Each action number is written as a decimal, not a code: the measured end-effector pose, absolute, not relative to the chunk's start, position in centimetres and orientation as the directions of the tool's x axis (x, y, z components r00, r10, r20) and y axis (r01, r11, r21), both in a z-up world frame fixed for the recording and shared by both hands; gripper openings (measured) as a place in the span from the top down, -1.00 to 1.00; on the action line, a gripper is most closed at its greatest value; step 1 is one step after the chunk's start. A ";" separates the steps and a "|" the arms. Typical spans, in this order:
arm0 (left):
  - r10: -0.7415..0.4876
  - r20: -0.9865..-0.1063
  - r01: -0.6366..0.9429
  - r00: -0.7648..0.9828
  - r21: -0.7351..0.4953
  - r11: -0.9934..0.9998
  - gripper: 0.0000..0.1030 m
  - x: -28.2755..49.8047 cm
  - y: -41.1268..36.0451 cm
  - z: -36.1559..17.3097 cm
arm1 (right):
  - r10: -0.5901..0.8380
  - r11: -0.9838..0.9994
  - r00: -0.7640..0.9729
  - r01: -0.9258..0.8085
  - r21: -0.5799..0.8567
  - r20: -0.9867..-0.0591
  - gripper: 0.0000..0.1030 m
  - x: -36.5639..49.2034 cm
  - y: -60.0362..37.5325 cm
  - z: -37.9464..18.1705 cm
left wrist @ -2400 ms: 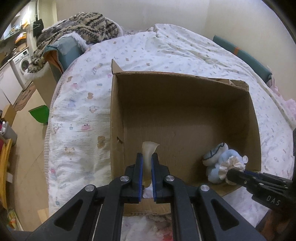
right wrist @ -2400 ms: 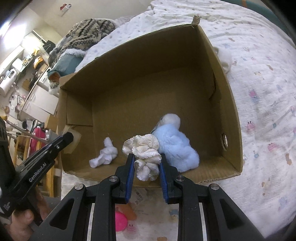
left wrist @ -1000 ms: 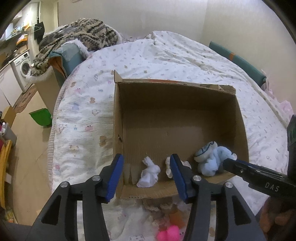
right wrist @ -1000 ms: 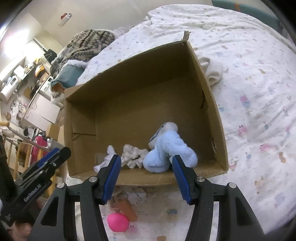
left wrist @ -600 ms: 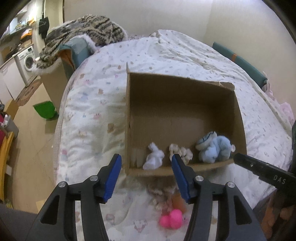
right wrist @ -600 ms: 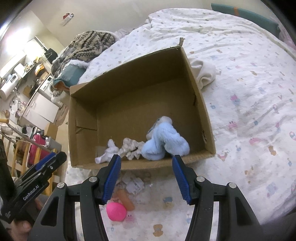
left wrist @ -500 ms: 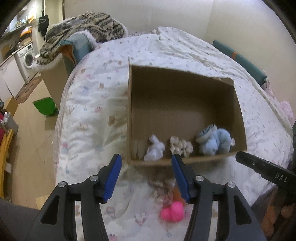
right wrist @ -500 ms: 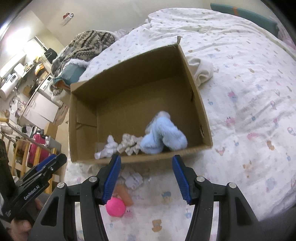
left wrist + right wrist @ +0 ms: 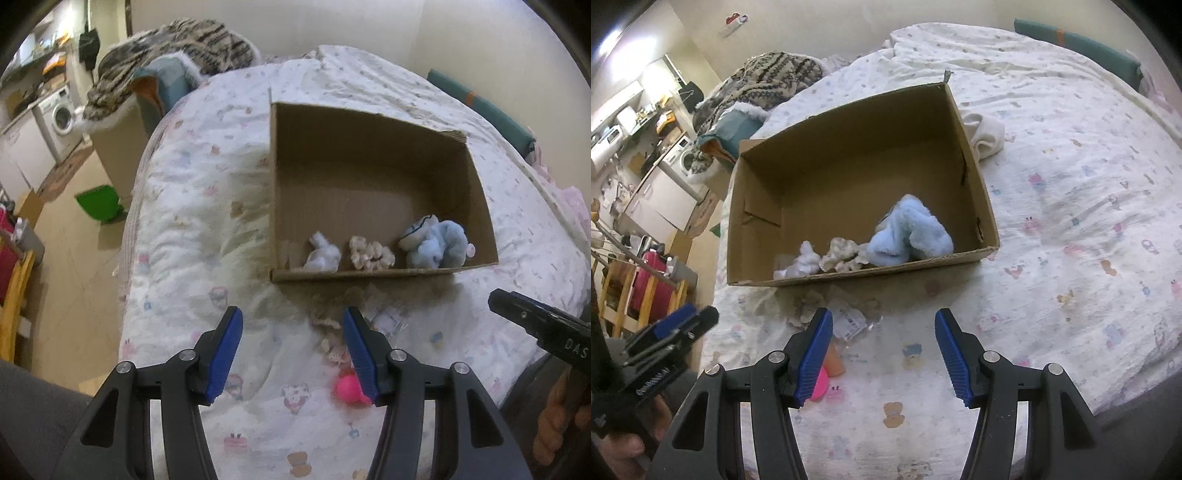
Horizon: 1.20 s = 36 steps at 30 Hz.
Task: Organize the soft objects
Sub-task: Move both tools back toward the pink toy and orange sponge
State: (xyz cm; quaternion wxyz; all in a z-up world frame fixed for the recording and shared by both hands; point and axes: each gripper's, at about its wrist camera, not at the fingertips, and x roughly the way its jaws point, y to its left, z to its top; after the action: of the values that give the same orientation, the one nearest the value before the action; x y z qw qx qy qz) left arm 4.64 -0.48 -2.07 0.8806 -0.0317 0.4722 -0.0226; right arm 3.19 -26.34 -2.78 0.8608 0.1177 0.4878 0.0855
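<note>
Both tools have drawn back from the cardboard box [image 9: 373, 162] since a second ago, so the whole box now shows on the bed [image 9: 192, 229] with a strip of printed quilt between its near wall and the blue pads. The left tool [image 9: 291, 349] has its jaws apart with nothing between them, as does the right tool [image 9: 882, 356]. The soft things they carried earlier now lie in a row along the box's near wall: a small white cloth toy [image 9: 322, 254] at the left, a cream ruffled scrunchie [image 9: 370, 253] in the middle, and a light blue plush toy [image 9: 434, 242] at the right, just beside each other. More things lie on the quilt in front of the box: a pink ball [image 9: 818, 384] touching an orange piece [image 9: 834, 361], a clear plastic packet [image 9: 849, 320], and a beige knitted piece [image 9: 327, 321] partly hidden behind the left tool's right finger. A folded white cloth [image 9: 984, 134] lies against the outside of the box's right wall. Beyond the bed are a patterned blanket [image 9: 173, 48], a washing machine [image 9: 61, 114] and a green bin [image 9: 99, 203] on the floor.
</note>
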 end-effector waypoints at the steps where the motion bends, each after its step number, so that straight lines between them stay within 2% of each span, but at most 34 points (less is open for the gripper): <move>1: -0.071 -0.830 0.004 0.553 -0.082 0.997 -0.02 4.5 -0.2 -2.2 | 0.266 0.957 0.505 -0.035 0.289 -0.821 -0.19 3.1 -26.3 -2.8; 14: -0.069 -0.856 -0.065 0.512 -0.119 0.991 -0.02 5.3 0.4 -3.4 | 0.286 0.950 0.499 -0.035 0.311 -0.818 -0.19 3.0 -27.3 -2.7; 18: -0.074 -0.882 -0.094 0.465 -0.132 0.987 -0.02 5.9 0.9 -4.4 | 0.303 0.938 0.455 0.012 0.346 -0.838 -0.19 3.6 -27.9 -4.4; 25: -0.229 -0.942 0.021 0.244 -0.231 0.973 -0.02 6.2 -2.6 -9.2 | 0.326 0.919 0.376 0.089 0.384 -0.867 -0.19 5.2 -28.3 -6.9; 30: -0.218 -0.951 0.135 0.218 -0.192 0.972 -0.02 5.9 -6.0 -10.3 | 0.328 0.925 0.352 0.068 0.374 -0.876 -0.19 5.7 -27.4 -7.3; 35: -0.219 -0.961 0.161 0.168 -0.192 0.968 -0.02 6.2 -7.4 -11.9 | 0.336 0.925 0.341 0.053 0.375 -0.878 -0.19 5.9 -26.8 -7.5; 36: -0.218 -0.961 0.164 0.171 -0.190 0.968 0.12 6.2 -7.5 -12.0 | 0.339 0.925 0.339 0.050 0.377 -0.877 -0.19 6.0 -26.8 -7.5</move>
State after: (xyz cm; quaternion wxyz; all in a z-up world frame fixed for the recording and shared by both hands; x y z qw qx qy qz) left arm 6.22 -7.46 -11.99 0.7649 -0.0213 0.6315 -0.1249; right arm 5.98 -26.77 -7.50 0.8002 0.1715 0.5676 0.0901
